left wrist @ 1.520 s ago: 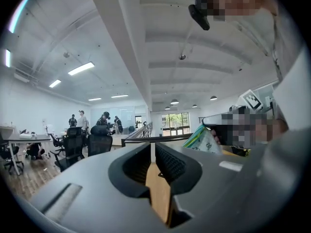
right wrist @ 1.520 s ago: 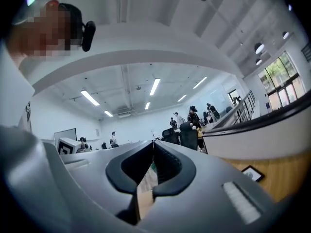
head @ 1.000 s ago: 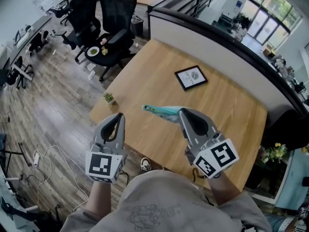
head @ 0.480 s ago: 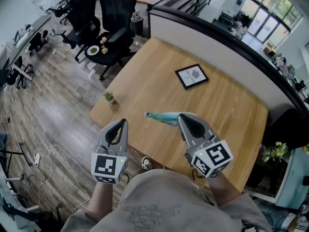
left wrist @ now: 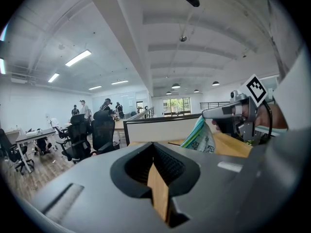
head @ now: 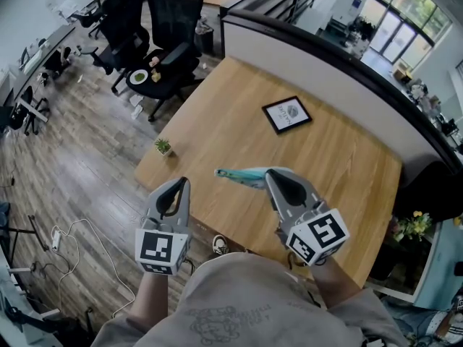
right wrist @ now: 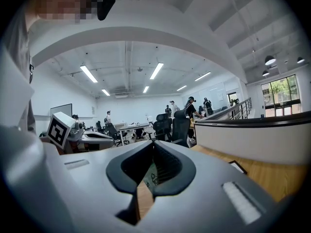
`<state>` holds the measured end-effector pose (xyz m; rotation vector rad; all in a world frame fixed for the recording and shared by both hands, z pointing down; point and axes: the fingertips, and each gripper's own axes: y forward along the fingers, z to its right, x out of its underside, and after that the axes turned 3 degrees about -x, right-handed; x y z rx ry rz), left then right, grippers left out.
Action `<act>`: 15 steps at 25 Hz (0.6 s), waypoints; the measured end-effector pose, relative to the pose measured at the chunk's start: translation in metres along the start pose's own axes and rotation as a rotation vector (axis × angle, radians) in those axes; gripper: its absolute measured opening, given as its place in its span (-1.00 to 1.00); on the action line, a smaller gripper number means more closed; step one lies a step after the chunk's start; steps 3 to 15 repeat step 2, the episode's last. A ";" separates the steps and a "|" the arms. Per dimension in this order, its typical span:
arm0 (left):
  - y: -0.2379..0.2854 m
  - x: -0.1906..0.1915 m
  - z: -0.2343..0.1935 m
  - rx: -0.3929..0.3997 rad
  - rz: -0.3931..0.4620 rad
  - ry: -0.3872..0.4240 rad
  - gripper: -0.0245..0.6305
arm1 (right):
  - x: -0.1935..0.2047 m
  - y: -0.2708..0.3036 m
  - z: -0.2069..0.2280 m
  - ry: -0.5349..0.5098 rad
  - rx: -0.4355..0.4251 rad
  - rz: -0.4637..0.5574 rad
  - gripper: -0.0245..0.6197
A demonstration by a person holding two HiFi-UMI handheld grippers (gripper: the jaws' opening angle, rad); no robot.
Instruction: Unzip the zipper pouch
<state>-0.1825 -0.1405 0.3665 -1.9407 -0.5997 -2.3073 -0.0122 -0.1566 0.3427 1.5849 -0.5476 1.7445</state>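
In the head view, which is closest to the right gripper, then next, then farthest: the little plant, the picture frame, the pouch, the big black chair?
1. Zipper pouch, pinched in the right gripper.
2. Picture frame, farther up the table.
3. Little plant, at the table's left edge.
4. Black chair, off beyond the table.

Zipper pouch (head: 239,175) held in the air over a wooden desk (head: 340,157).
It is a flat, pale pouch with a teal edge and small dark printed marks (clearest in the left gripper view). One end is pinched in the closed jaws of the right hand-held gripper (head: 268,175). The pouch is clear of the desk and seen edge-on from above, reaching leftward past the jaw tips, near the desk's front edge. Whether its zipper is open cannot be told.
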 end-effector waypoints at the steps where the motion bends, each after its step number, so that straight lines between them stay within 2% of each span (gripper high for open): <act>1: 0.000 0.000 -0.001 0.000 0.000 0.000 -0.93 | 0.000 0.000 0.000 0.000 0.001 0.000 -0.88; 15: 0.000 0.000 -0.001 0.000 0.000 0.001 -0.93 | 0.000 0.001 0.000 0.000 0.001 0.000 -0.88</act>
